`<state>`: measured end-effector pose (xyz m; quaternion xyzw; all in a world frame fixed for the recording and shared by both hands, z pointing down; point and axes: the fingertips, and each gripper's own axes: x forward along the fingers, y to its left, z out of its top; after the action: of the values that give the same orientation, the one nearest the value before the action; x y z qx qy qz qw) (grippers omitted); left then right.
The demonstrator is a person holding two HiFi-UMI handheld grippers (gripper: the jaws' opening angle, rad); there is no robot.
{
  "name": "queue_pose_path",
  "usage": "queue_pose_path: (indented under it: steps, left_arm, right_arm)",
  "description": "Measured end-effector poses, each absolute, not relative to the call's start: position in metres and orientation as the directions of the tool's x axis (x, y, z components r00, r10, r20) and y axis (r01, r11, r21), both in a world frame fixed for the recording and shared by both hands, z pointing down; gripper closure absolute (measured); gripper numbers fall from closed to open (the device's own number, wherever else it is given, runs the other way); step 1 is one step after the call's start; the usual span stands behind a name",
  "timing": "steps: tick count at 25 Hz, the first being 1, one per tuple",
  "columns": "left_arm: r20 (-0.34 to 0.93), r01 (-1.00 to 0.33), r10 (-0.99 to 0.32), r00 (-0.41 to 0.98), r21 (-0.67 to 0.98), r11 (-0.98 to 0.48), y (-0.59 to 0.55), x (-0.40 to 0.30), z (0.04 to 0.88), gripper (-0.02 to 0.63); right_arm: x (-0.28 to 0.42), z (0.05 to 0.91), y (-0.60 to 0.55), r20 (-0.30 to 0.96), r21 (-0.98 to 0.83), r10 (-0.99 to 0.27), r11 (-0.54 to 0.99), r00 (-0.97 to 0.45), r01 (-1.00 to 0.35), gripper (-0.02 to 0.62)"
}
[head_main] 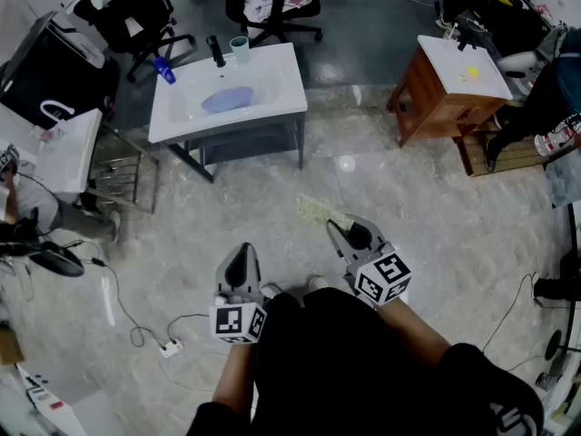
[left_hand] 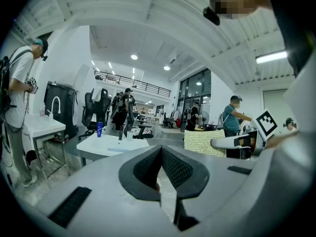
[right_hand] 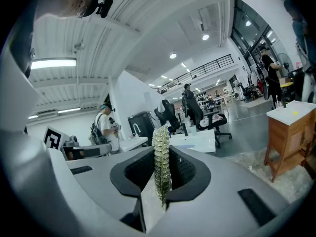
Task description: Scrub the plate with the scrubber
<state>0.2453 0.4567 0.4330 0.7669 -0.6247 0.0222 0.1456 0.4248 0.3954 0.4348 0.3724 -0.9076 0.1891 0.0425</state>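
A blue plate [head_main: 227, 99] lies on a white table [head_main: 277, 71] far ahead across the floor; the left gripper view shows that table [left_hand: 106, 144] small in the distance. My right gripper [head_main: 338, 230] is shut on a yellowish-green scrubber [head_main: 315, 210], which stands edge-on between its pads in the right gripper view [right_hand: 161, 164]. The left gripper view catches the same scrubber [left_hand: 206, 143] broadside at the right. My left gripper [head_main: 241, 254] is held beside the right one, jaws shut with nothing between them [left_hand: 161, 169]. Both grippers hang over bare floor, well short of the table.
On the table's back edge stand a blue bottle [head_main: 163, 69], a dark upright item [head_main: 216, 51] and a cup [head_main: 240, 48]. A wooden cabinet [head_main: 449, 84] is at the right, office chairs [head_main: 272, 3] behind, another white table [head_main: 68, 153] at the left. A cable with a power strip [head_main: 171, 347] lies on the floor.
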Motion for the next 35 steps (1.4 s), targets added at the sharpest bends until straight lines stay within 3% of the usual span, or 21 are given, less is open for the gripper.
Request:
queue_pose_path:
  steps: [9,25,35]
  left_arm:
    - [0.220,-0.981,-0.968,0.124,0.174,-0.086,0.478,0.256,0.441,0.603]
    - [0.240,-0.965,-0.953,-0.184,0.141,0.221,0.539,0.167,0.452,0.603]
    - [0.245,-0.941,-0.937,-0.247,0.168,0.292,0.557,0.076,0.469,0.603]
  right_arm:
    - [0.431,0.438,0.410,0.179,-0.335,-0.589,0.717,-0.788,-0.612,0.534]
    - [0.305,0.455,0.434,0.173,-0.287,-0.304,0.894,-0.937,-0.343,0.532]
    - [0.209,0.477,0.438,0.233,-0.286,-0.253,0.905,-0.939,-0.315,0.532]
